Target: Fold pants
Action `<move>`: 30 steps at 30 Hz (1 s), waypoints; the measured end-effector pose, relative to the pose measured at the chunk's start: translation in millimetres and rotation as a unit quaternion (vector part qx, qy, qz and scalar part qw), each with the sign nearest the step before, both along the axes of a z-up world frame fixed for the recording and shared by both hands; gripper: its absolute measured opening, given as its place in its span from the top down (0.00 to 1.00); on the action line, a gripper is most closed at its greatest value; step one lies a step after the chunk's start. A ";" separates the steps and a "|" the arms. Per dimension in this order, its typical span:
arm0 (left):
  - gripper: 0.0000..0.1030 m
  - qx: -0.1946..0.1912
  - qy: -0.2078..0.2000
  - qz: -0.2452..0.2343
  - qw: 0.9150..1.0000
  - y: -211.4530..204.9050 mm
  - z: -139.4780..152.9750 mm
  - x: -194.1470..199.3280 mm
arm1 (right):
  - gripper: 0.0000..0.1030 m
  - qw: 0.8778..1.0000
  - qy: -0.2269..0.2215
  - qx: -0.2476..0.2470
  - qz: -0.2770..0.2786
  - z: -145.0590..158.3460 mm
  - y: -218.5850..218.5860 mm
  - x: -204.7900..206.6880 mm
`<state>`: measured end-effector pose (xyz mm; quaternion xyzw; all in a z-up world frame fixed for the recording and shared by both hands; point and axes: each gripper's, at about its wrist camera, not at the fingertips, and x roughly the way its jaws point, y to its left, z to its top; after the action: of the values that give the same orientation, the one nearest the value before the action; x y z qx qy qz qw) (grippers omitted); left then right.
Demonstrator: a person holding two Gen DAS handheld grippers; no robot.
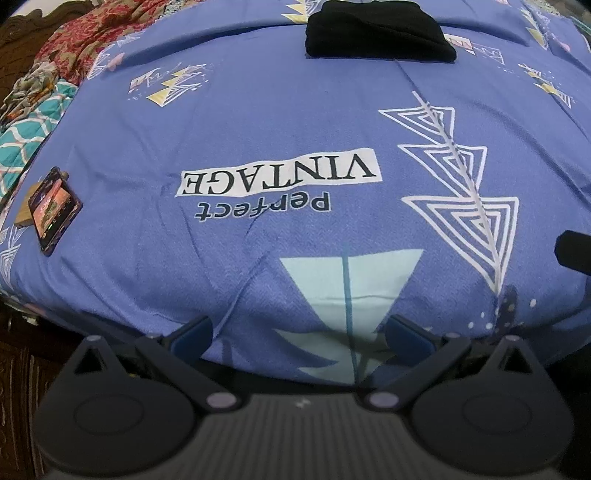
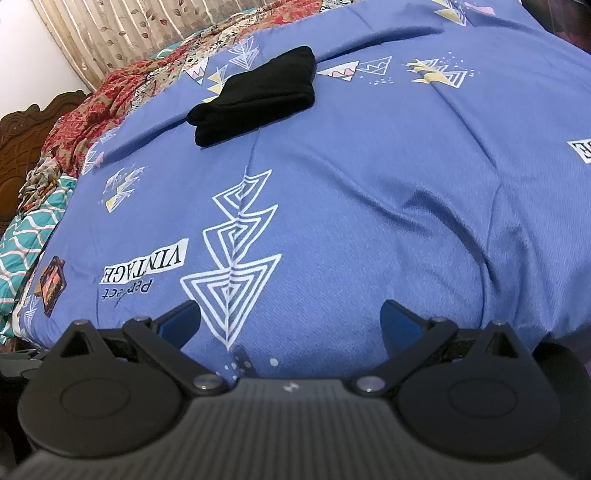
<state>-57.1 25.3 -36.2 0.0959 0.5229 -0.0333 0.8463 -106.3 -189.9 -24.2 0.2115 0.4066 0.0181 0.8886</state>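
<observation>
The black pants (image 1: 376, 31) lie folded into a compact bundle on the far part of the blue printed bedsheet (image 1: 258, 122). They also show in the right wrist view (image 2: 258, 94), up and left of centre. My left gripper (image 1: 299, 334) is open and empty, low over the near edge of the bed, far from the pants. My right gripper (image 2: 290, 319) is open and empty too, also at the near edge of the bed. A dark part of the right gripper shows at the right edge of the left wrist view (image 1: 576, 253).
A phone (image 1: 53, 208) on a wooden stand lies on the sheet at the left. Red floral and teal quilts (image 1: 40, 107) are piled at the left by the carved wooden headboard (image 2: 22, 133). A curtain (image 2: 122, 29) hangs behind.
</observation>
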 end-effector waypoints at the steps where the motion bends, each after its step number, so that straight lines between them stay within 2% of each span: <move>1: 0.00 -0.002 0.000 -0.004 1.000 -0.6 0.1 -0.4 | 0.00 1.000 0.001 0.000 0.000 -0.5 -0.2 0.2; 7: 0.00 -0.015 -0.011 -0.018 1.000 -2.5 3.5 -3.3 | 0.00 1.000 0.008 -0.003 -0.001 -1.6 1.0 0.7; 17: 0.00 -0.039 -0.004 -0.010 0.999 8.6 -1.7 2.8 | 0.00 0.999 0.017 -0.031 0.004 -0.3 11.0 4.5; 27: 0.00 -0.058 -0.045 0.001 0.997 35.0 4.9 21.1 | 0.00 0.994 0.005 -0.106 0.033 12.6 41.9 27.4; 30: 0.00 -0.065 -0.058 0.002 0.996 48.0 8.6 31.0 | 0.00 0.993 0.006 -0.111 0.044 16.5 55.7 42.9</move>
<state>-26.1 73.3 -27.6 0.0415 0.4703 -0.0599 0.8795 -63.4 -134.2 -7.8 0.0936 0.4199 0.0107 0.9027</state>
